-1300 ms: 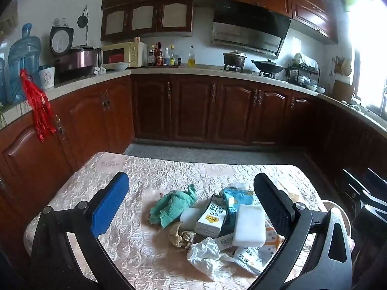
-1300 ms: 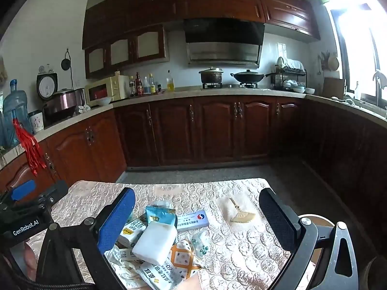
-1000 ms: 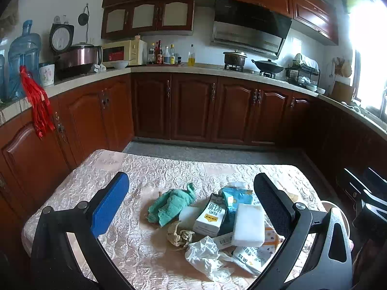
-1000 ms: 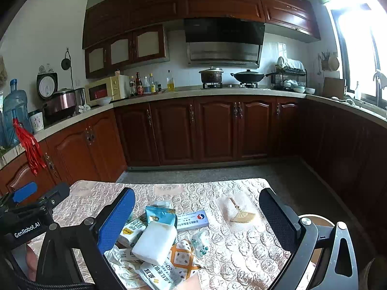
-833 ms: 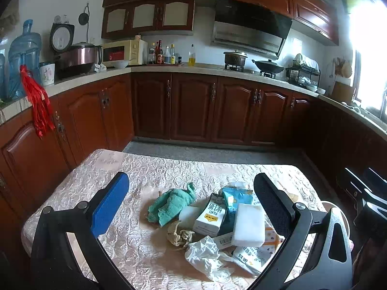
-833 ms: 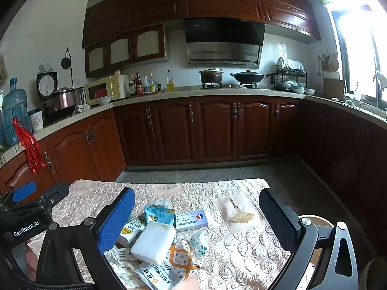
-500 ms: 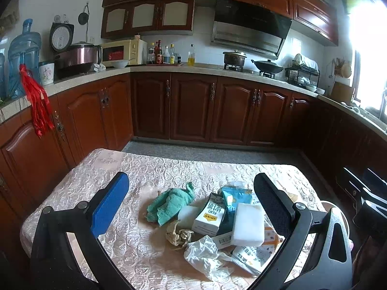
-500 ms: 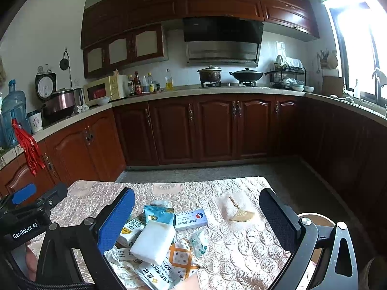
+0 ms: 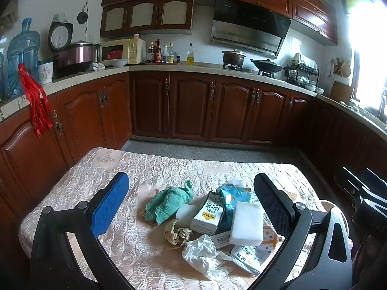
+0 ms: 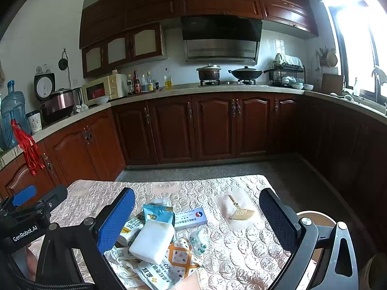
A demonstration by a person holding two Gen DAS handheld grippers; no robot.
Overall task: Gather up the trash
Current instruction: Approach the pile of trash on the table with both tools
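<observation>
A heap of trash lies on the pink quilted table [image 9: 101, 166]: a green rag [image 9: 167, 200], a small milk carton [image 9: 208, 213], a white foam block [image 9: 246, 223], a teal snack packet [image 9: 233, 193], a crumpled brown paper [image 9: 176, 234] and a crumpled white plastic wrapper [image 9: 203, 253]. My left gripper [image 9: 191, 193] hangs open above the heap, holding nothing. In the right wrist view the same foam block [image 10: 152, 240] and a white medicine box [image 10: 191, 217] lie below my open, empty right gripper [image 10: 197, 211]. The left gripper's body [image 10: 26, 215] shows at that view's left edge.
A small gold fan ornament [image 10: 239, 211] rests on the table's right part. A round wooden stool [image 10: 316, 217] stands at the table's right edge. Dark wood cabinets [image 9: 193, 106] and a countertop with a microwave [image 9: 121, 51] ring the room behind a strip of grey floor.
Both views have shifted only slightly; the grippers stay open above the heap and nothing on the table has moved.
</observation>
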